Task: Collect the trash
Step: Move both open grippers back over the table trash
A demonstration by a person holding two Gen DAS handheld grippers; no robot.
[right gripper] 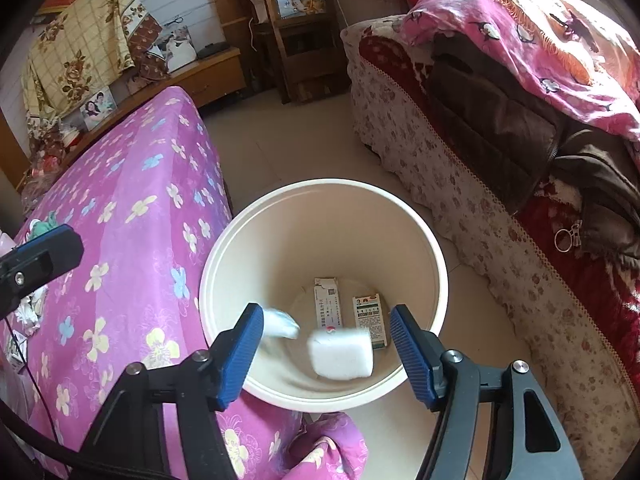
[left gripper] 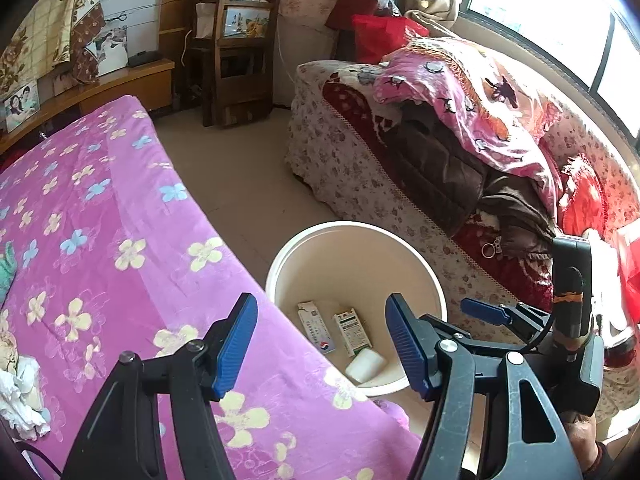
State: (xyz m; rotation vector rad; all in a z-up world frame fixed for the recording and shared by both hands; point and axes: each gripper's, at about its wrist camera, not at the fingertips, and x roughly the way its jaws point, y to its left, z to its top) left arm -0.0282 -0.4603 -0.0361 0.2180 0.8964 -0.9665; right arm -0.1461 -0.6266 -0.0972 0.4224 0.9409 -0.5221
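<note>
Both grippers hang over the round cream plastic bucket on the floor beside the bed with the purple flowered quilt. The right gripper has its blue fingers spread apart and empty; a white foam block and a blurred white scrap lie between them, apparently dropping in. The left gripper is likewise open, holding nothing. Two small printed cardboard boxes already lie at the bottom. Crumpled white tissue on the quilt, left of the left fingers, likely remains.

Bright daylight from blown-out window, fisheye-bent edges, dark corner vignetting
</note>
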